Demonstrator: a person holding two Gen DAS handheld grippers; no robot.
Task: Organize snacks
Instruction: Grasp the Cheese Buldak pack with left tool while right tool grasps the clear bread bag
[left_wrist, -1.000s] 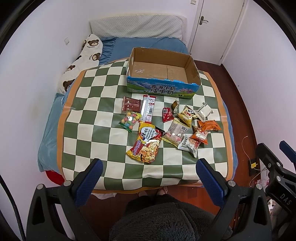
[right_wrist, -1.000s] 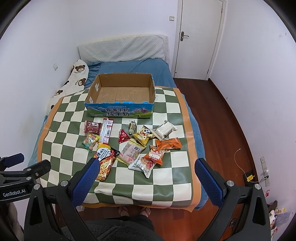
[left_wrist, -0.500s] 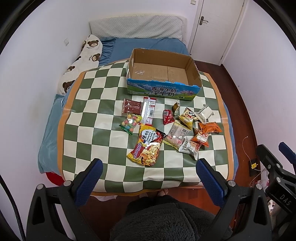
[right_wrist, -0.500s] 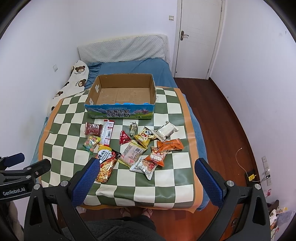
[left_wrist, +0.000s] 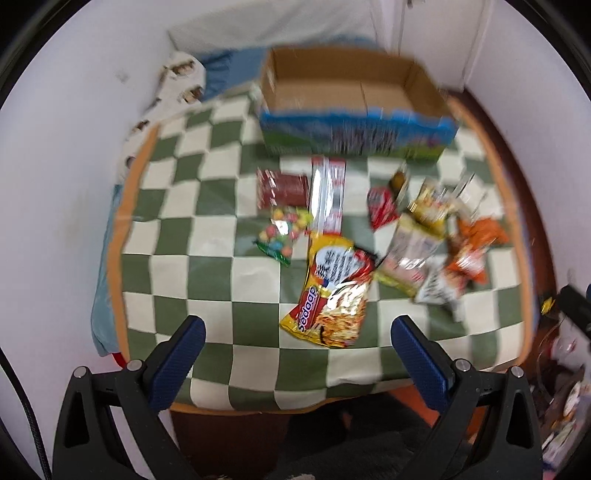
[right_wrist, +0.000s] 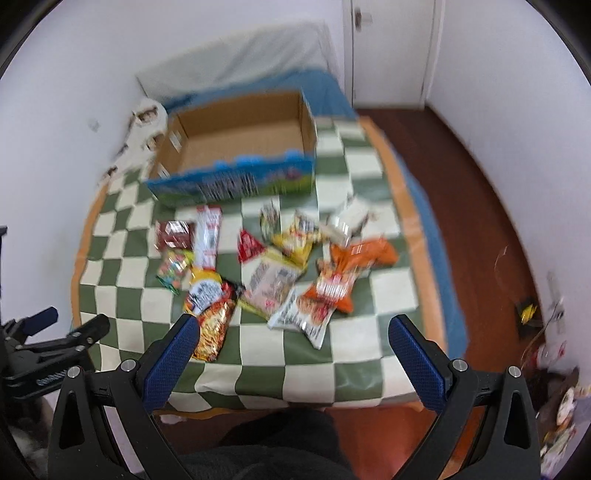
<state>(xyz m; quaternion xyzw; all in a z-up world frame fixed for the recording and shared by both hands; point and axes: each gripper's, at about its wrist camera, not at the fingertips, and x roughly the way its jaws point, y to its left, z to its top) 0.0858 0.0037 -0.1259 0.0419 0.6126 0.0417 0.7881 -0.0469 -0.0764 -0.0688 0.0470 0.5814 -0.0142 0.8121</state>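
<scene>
Currently both grippers, left gripper and right gripper, hover empty with jaws apart over snacks scattered before the empty box. Advisable: approach the nearest noodle packet flat, pinching one edge.

We read only "Sedaap" on the yellow noodle packet, lower centre of the left wrist frame. Box print and other wrappers are too blurred.

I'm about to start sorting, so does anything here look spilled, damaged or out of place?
Nothing looks spilled or torn, though both views are blurred. The snacks lie in a loose, partly overlapping heap on the checked cloth, while the box behind them is empty. Both grippers are open.
</scene>
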